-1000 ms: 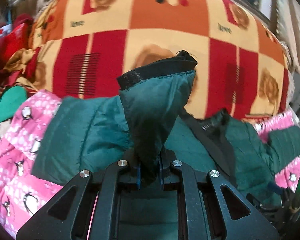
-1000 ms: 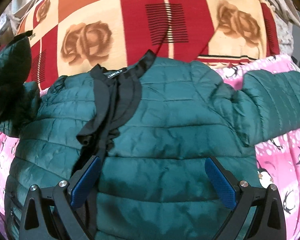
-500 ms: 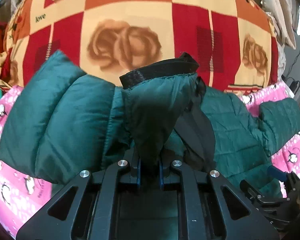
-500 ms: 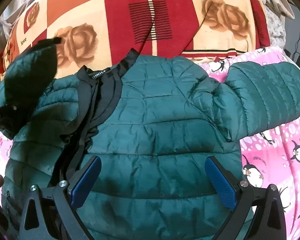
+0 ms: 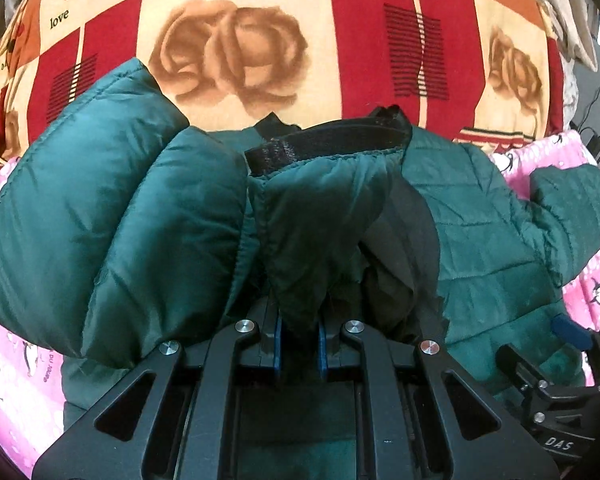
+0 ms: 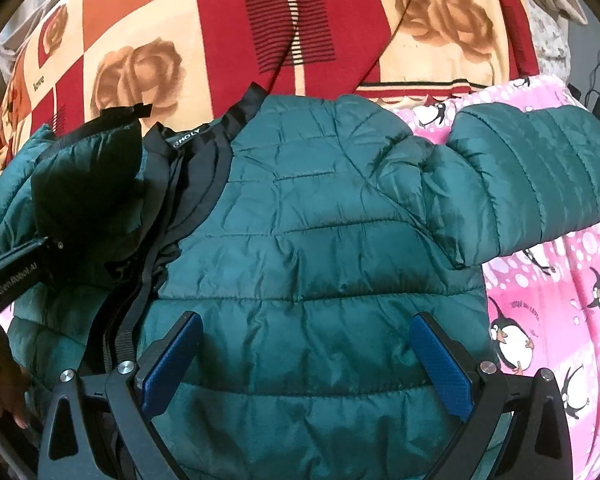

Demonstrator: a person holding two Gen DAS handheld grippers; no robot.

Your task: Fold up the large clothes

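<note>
Rose blanket [image 6: 204,56] behind jacket [image 6: 320,240]; penguin sheet [image 6: 560,300] beneath — unobstructed.

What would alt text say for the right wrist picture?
An open right gripper hovers over a green puffer jacket lying on rose-patterned and pink penguin blankets; at left, the left gripper pinches the jacket's cuff.
</note>
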